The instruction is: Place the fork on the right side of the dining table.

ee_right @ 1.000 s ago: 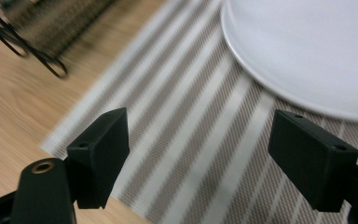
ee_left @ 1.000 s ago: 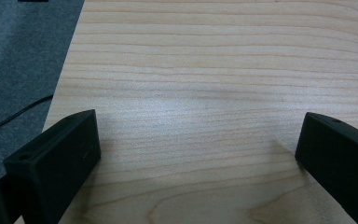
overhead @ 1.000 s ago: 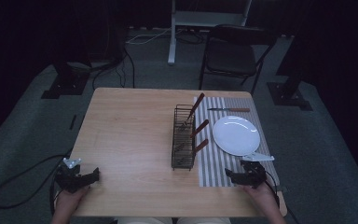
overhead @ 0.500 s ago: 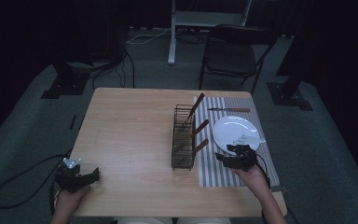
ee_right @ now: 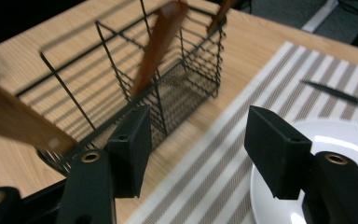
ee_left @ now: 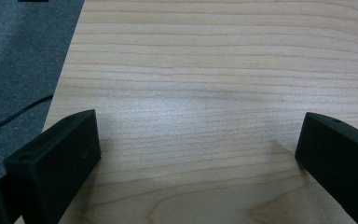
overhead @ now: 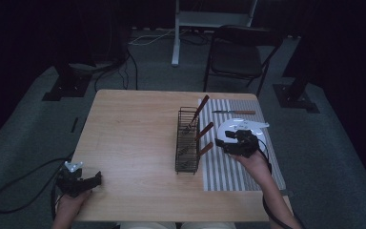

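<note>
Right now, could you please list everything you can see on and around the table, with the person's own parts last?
Light wooden table: one, centre of the room.
Black wire cutlery basket: one, table's middle, beside the mat.
Brown-handled utensils: three, leaning out of the basket.
Grey-and-white striped placemat: one, table's right side.
Round white plate: one, on the mat.
Brown-handled knife: one, on the mat beyond the plate.
Black folding chair: one, floor beyond the table.
Left gripper: black, near left corner, jaws open.
Right gripper: black, over the mat near the basket, jaws open.
</note>
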